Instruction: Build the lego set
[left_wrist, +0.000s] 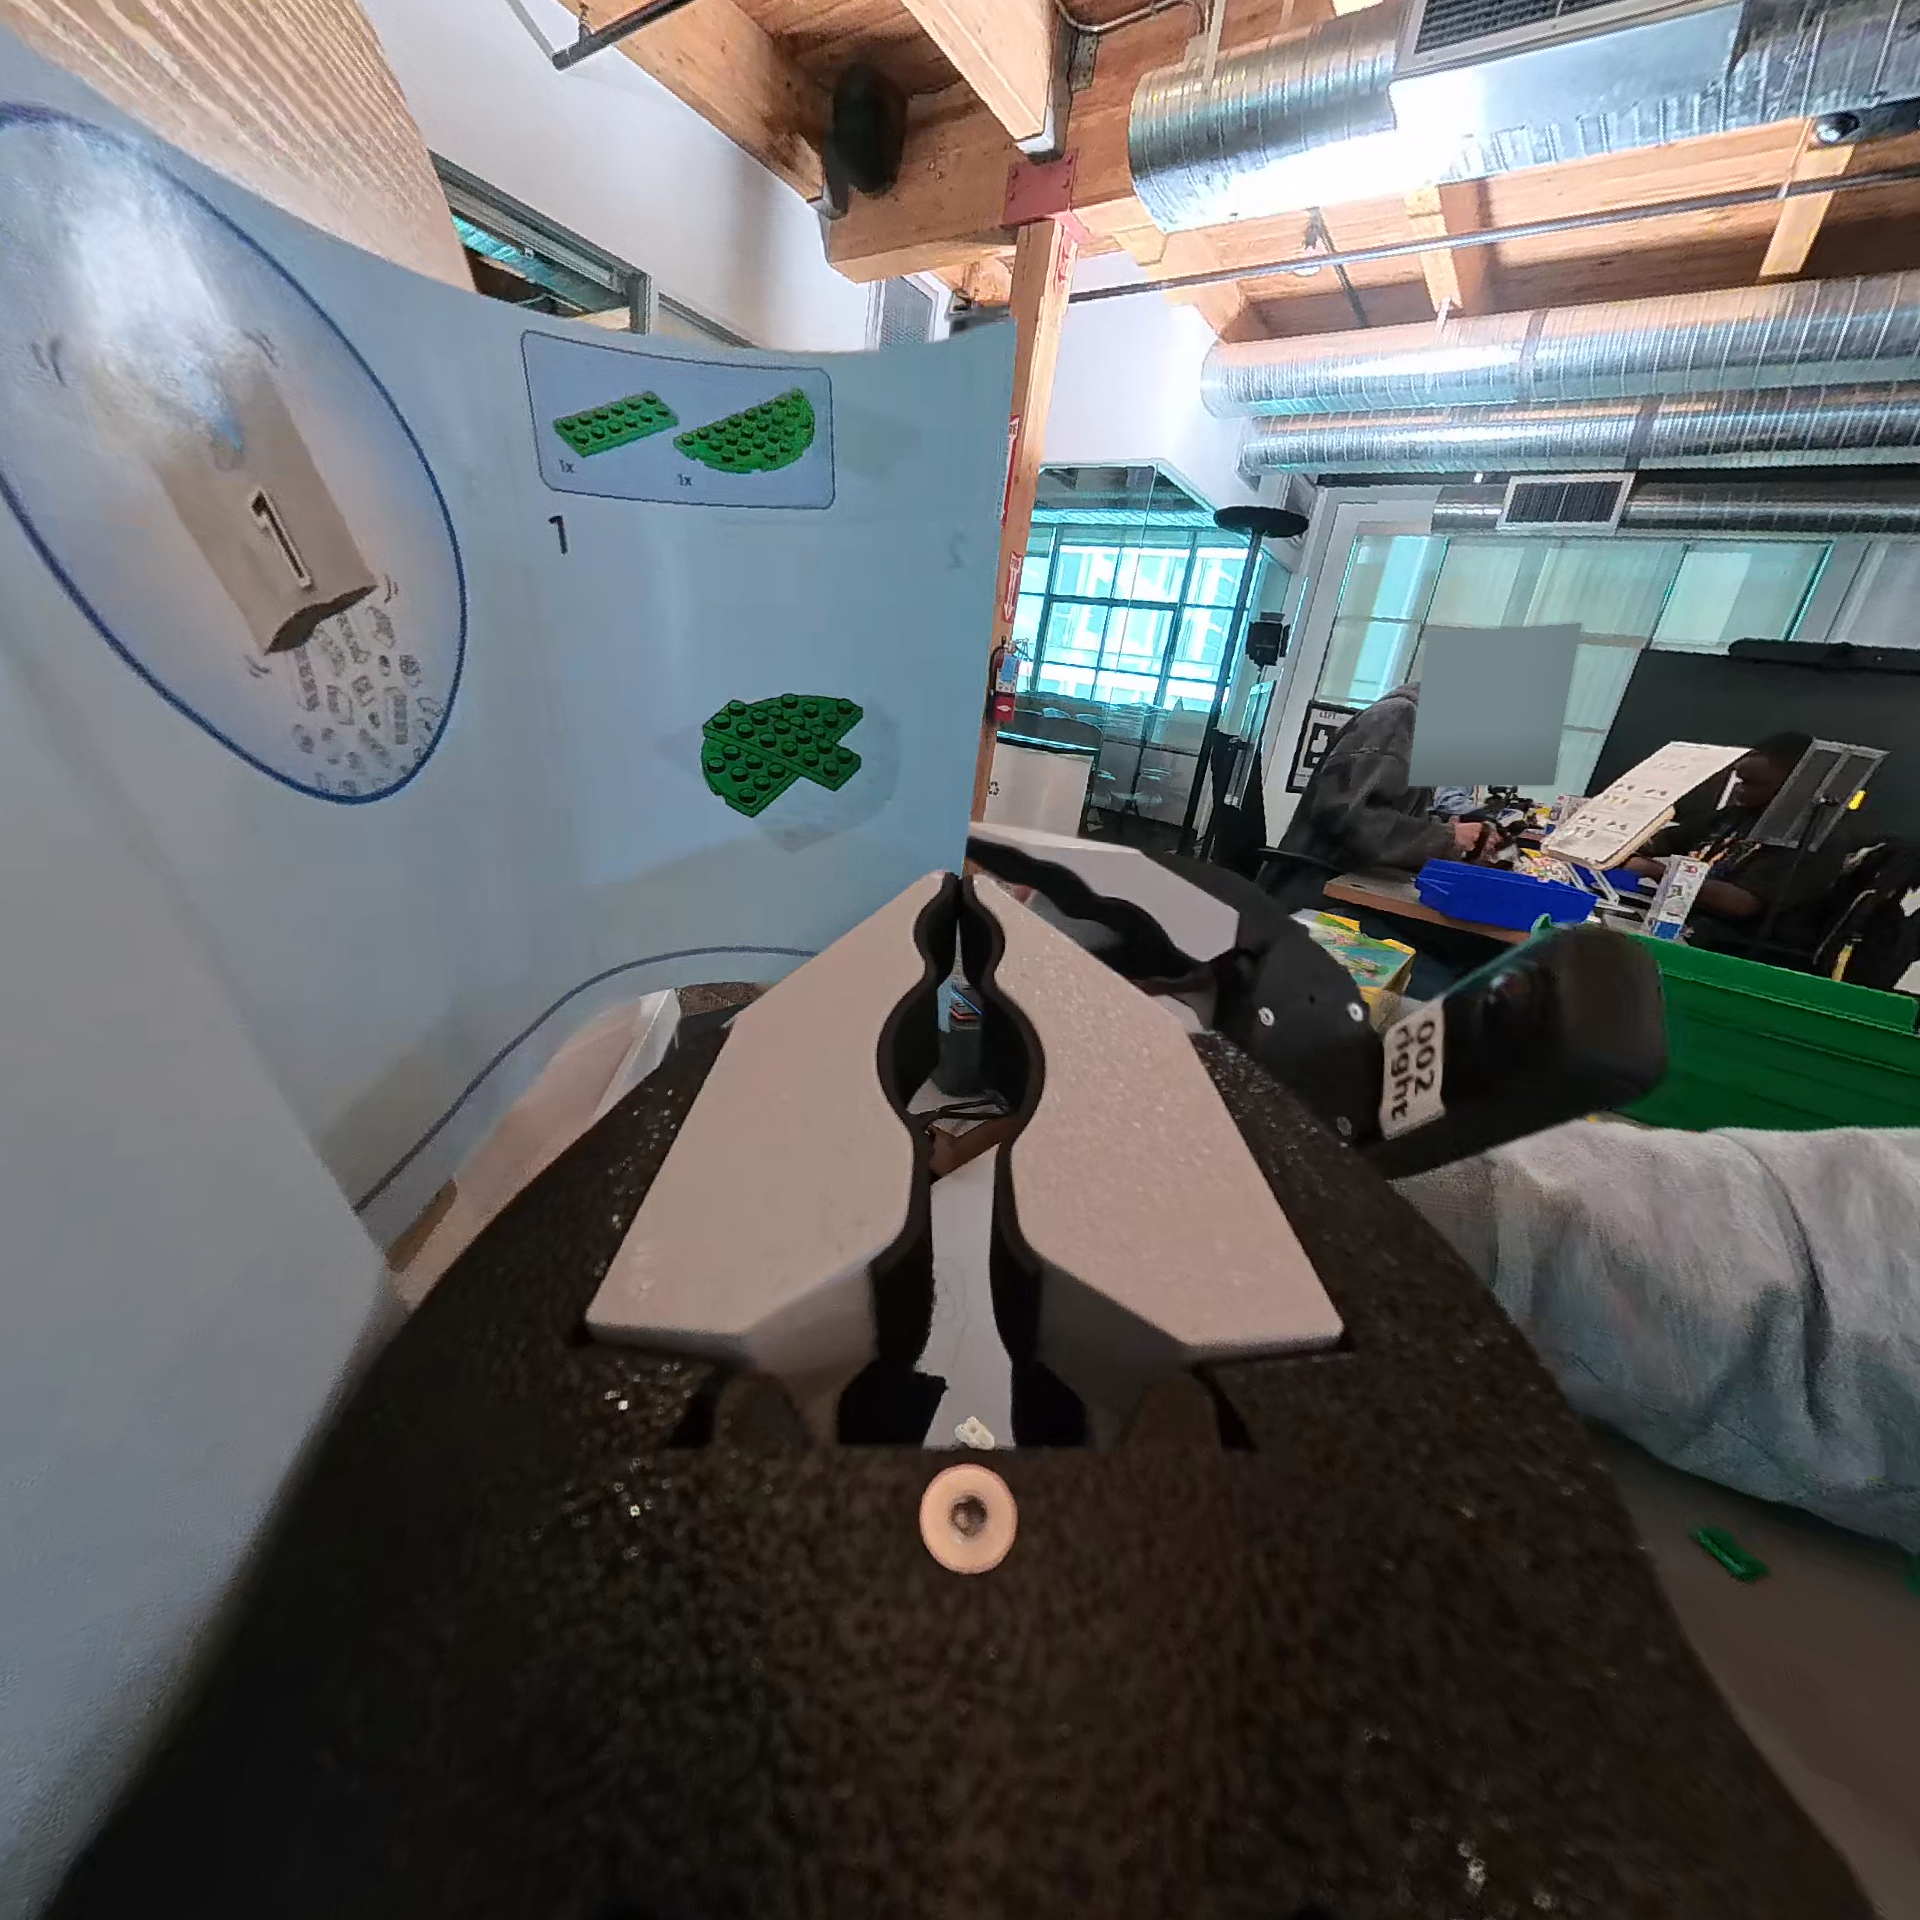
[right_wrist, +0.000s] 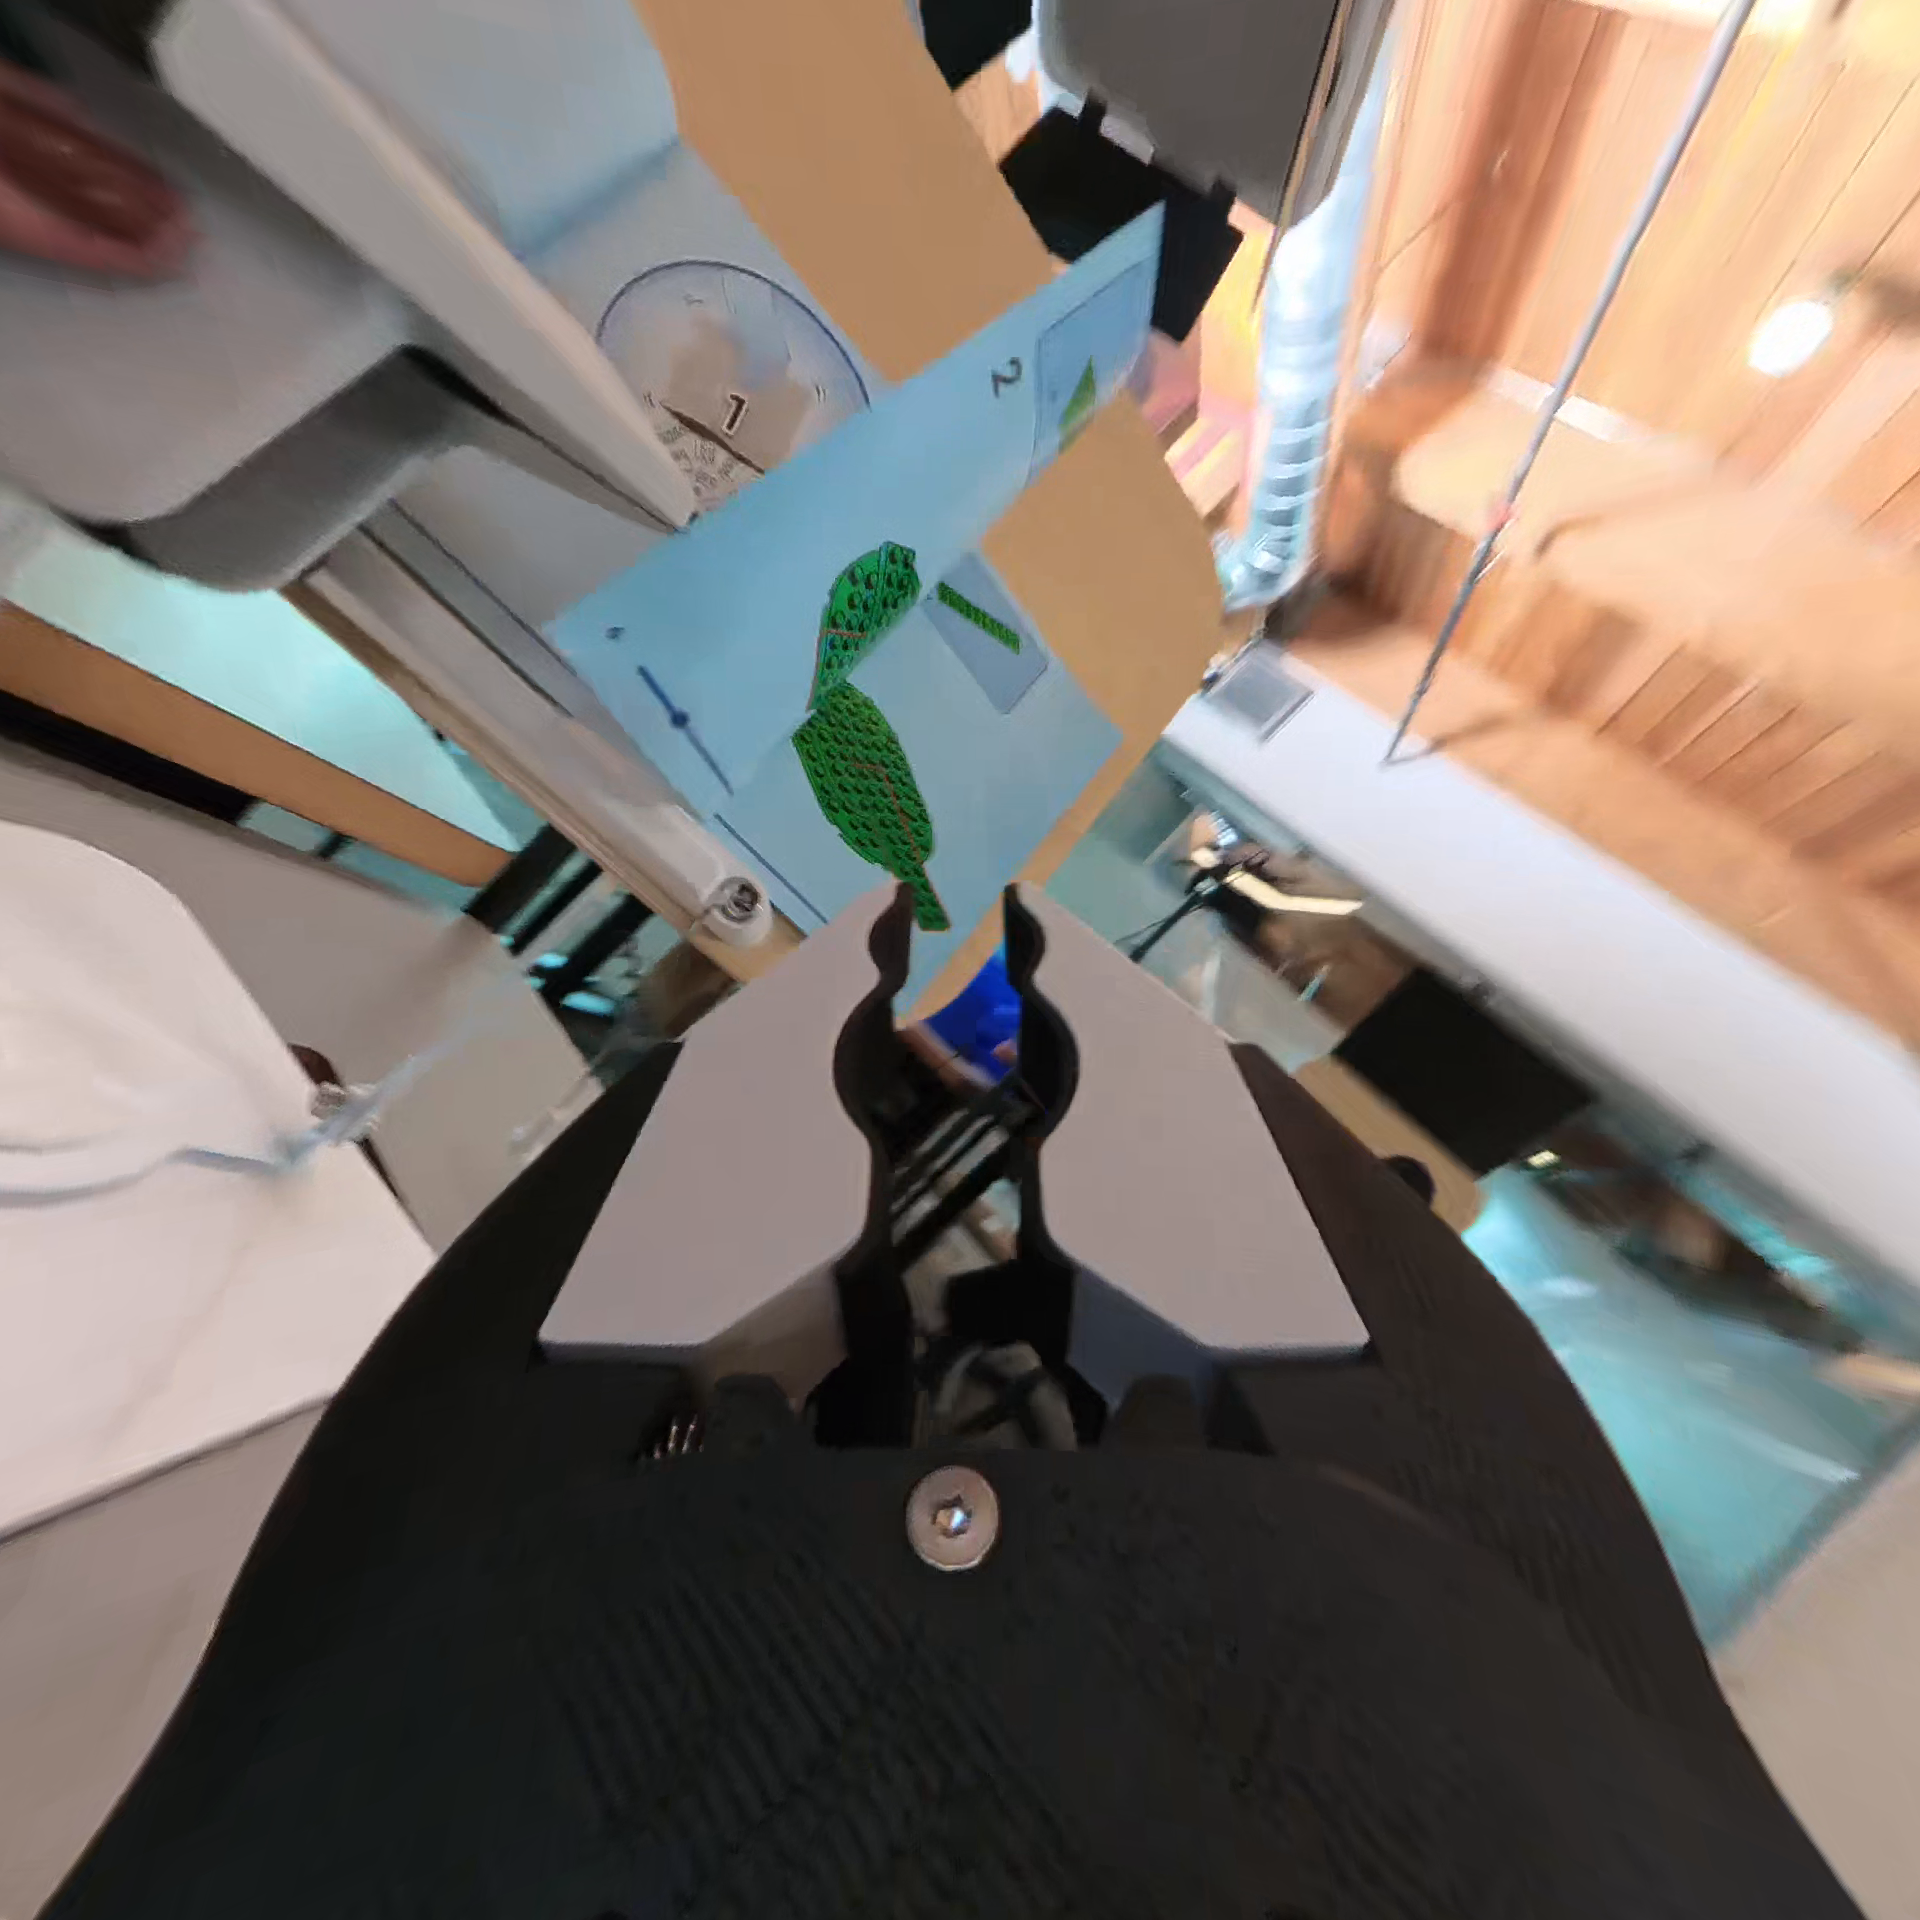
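Evidently the left wrist view is filled on its left half by one pale blue instruction booklet (left_wrist: 623, 623), standing open and bowed. It looks like thin paper: light, floppy, easy to crease or tear, so the free right edge or lower corner is the sensible place to pinch it.

The left gripper (left_wrist: 958, 883) sits at centre with its tips closed together right at the page's lower right corner. Whether paper is caught between them I cannot tell.

The right gripper (left_wrist: 977, 844) reaches in from the right, its tips at the same corner, with one grey sleeve (left_wrist: 1714, 1299) behind it.

Also in this view:
- one green bin (left_wrist: 1787, 1039) at the right edge
- one blue bin (left_wrist: 1507, 894) farther back
- one small green piece (left_wrist: 1725, 1553) at lower right

Next, the right wrist view shows that booklet (right_wrist: 935, 748) in mid-frame, tilted. The right gripper (right_wrist: 956, 904) stands open, and the page's corner dips between its two fingers (right_wrist: 769, 1091) without being squeezed. One booklet and two grippers in all.
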